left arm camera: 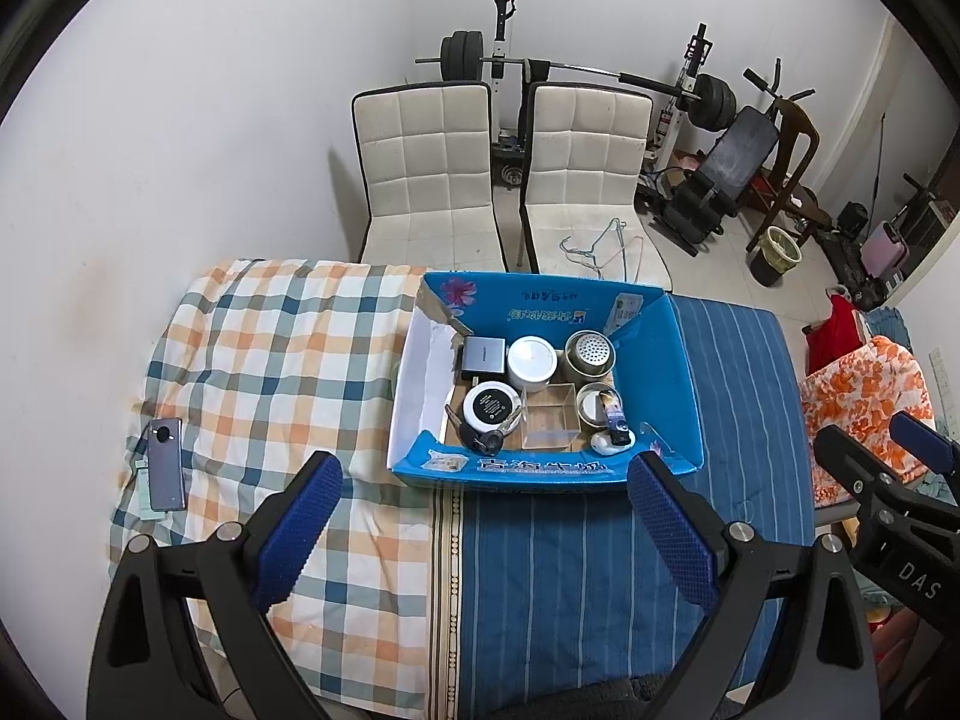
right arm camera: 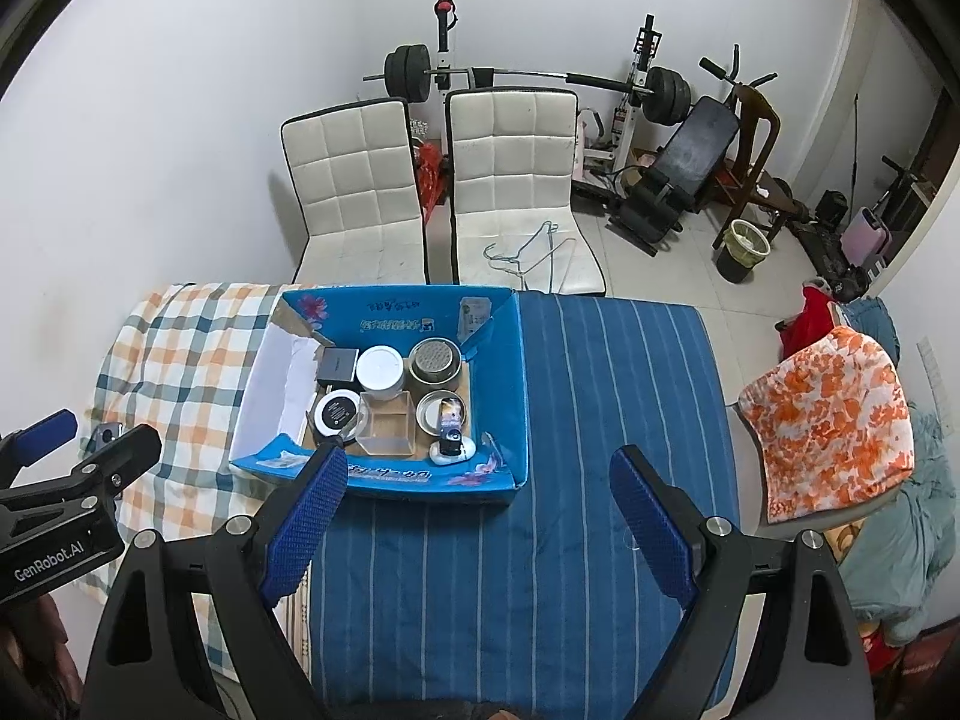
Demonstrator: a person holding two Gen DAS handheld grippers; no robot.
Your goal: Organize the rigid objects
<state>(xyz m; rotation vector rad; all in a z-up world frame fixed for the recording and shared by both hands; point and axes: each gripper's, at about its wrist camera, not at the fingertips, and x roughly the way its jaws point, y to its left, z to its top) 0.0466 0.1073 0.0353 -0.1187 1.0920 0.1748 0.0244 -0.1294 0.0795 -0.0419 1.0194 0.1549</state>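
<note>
While both grippers — left point(left arm camera: 483, 501), right point(right arm camera: 477, 495) — gape empty, box point(left arm camera: 678, 384) holds perhaps nine items.

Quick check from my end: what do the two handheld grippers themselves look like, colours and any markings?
Both look alike: black angular frames with silver bolts, and blue textured pads on the jaws. The left gripper shows white "GenRobot.AI" lettering on its body in the right wrist view; the right gripper shows "DAS" in the left wrist view. No cables or sleeves visible.

You see an open blue cardboard box point(left arm camera: 660, 372) holding a white round jar point(left arm camera: 531, 362), perforated metal tin point(left arm camera: 589, 353), grey flat case point(left arm camera: 483, 355), clear plastic square box point(left arm camera: 550, 415) and black keys point(left arm camera: 480, 437).
</note>
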